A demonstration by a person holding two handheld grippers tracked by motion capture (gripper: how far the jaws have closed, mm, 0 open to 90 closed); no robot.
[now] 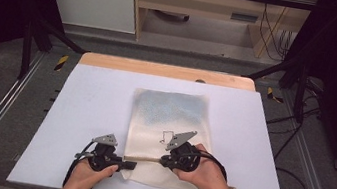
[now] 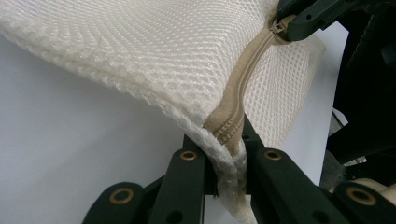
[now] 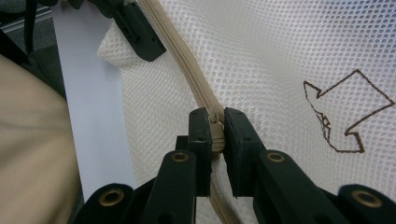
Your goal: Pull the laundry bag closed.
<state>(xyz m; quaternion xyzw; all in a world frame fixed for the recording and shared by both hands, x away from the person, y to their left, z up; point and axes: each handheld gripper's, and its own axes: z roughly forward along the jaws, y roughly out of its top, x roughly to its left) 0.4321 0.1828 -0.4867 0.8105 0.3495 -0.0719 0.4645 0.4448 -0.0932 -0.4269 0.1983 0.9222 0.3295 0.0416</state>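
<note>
A white mesh bag (image 1: 169,110) lies flat on the white table (image 1: 88,108), with a beige zipper (image 2: 238,93) running along its near end. My left gripper (image 1: 129,164) is shut on the bag's near left corner, and its pads pinch the mesh and the zipper's end (image 2: 224,144). My right gripper (image 1: 165,162) is shut on the zipper pull (image 3: 215,126), a short way along the zipper (image 3: 187,70) from the left gripper (image 3: 140,37). The bag carries a brown arrow outline (image 3: 345,112).
A wooden strip (image 1: 167,70) edges the table's far side. Black frame bars (image 1: 39,30) slant at both back corners, and cables (image 1: 290,178) trail on the floor to the right. A beige sleeve (image 3: 32,154) lies beside the right gripper.
</note>
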